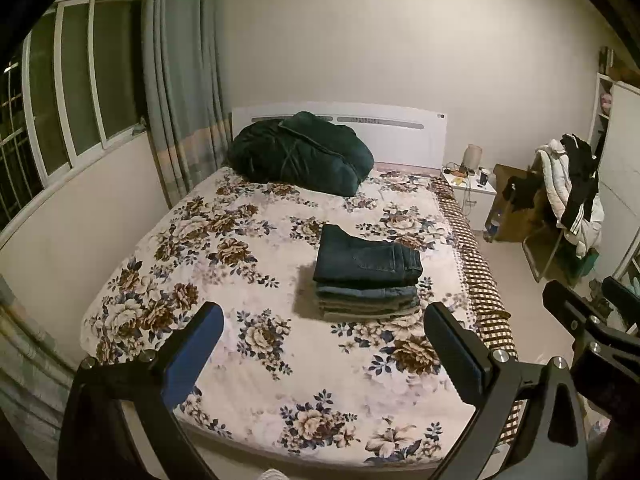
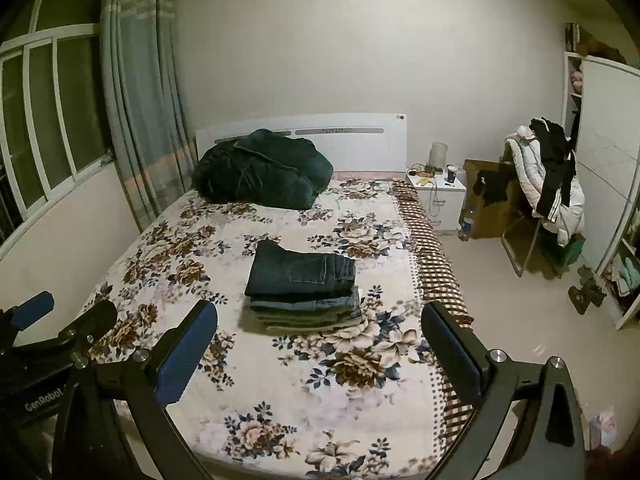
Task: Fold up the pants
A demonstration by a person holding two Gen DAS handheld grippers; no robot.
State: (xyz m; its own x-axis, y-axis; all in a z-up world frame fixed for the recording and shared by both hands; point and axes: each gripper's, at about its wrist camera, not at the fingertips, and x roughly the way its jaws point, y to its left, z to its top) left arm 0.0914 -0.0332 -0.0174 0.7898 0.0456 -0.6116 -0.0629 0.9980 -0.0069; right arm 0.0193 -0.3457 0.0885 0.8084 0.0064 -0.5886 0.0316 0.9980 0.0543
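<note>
Denim pants (image 1: 368, 258) lie folded atop a stack (image 1: 366, 300) toward the bed's (image 1: 160, 248) right edge, squared for tidiness. Left gripper (image 1: 324, 344) and right gripper (image 2: 320, 344) hang wide, empty, at the foot; folding seems finished.

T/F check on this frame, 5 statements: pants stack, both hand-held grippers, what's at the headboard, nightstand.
1. The folded pants sit in a stack on the floral bed cover. True.
2. The left hand-held gripper is clamped on a pair of pants. False: its jaws stand wide apart and hold nothing, short of the stack.
3. The right hand-held gripper is open and empty. True.
4. A red blanket lies by the headboard. False: a dark green bundle lies there.
5. The white nightstand stands on the window side of the bed. False: it stands on the opposite side, near the chair draped with clothes.
</note>
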